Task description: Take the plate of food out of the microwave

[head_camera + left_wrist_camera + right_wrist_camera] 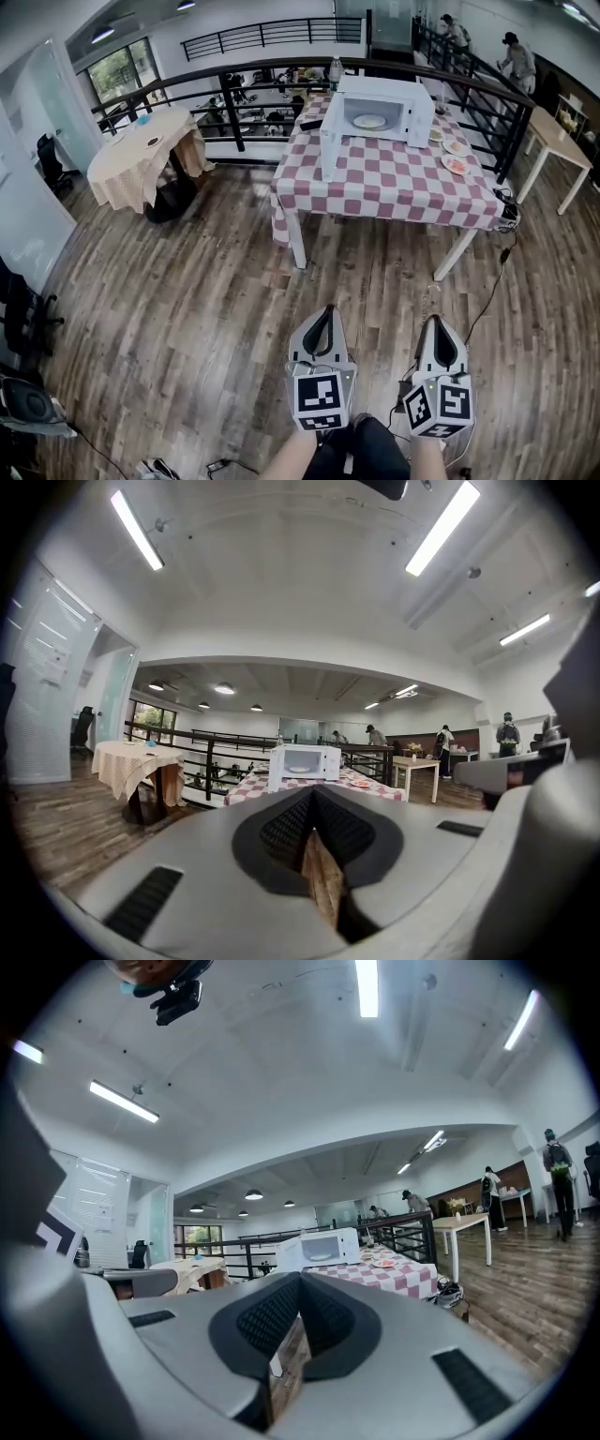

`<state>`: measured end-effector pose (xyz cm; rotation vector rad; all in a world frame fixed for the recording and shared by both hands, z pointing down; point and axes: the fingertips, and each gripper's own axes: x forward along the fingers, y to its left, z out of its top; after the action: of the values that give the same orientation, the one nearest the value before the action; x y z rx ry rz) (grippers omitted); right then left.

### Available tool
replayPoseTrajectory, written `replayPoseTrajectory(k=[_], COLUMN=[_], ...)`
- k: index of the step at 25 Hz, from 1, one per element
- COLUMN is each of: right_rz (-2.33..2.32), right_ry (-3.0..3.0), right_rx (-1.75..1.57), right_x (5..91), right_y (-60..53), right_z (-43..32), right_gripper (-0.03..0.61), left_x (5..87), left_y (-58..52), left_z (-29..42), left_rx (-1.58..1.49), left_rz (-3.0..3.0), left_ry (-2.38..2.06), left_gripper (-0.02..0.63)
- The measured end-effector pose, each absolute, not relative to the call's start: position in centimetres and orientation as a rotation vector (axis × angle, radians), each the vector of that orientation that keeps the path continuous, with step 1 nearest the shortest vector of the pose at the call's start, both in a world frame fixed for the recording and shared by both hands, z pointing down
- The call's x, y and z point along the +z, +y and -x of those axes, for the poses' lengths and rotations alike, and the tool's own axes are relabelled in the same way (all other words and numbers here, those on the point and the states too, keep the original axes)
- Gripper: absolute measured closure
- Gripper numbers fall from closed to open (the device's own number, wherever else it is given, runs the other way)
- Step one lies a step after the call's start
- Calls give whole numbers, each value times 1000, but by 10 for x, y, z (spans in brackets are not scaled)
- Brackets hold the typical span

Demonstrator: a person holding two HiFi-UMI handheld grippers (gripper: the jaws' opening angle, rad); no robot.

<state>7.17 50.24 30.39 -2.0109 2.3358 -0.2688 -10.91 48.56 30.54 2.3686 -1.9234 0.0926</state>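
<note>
Head view shows the brown wooden plank floor (187, 309) stretching to the long table under a red-and-white checked cloth (394, 178), well ahead. On the table stands the white box-shaped microwave oven (394, 98) with its door swung open, and the pale round plate of food (369, 121) lies inside. Only this view shows the grey left gripper (322, 314) and the grey right gripper (439, 323) side by side over the floor, well apart from the table. The gripper views alone show each pair of jaws closed tip to tip, with nothing between them.
</note>
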Motion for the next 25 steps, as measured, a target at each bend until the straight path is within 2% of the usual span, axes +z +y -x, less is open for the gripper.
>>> replayPoseTrajectory(k=[25], right_rz=[1966], right_ry=[2394], right_rx=[-275], right_x=[307], right_y=[369], right_z=[-91], right_gripper=[588], left_x=[309], left_y=[364], left_z=[86], left_rx=[88], left_rz=[-2309], left_ry=[-1977], left_gripper=[598])
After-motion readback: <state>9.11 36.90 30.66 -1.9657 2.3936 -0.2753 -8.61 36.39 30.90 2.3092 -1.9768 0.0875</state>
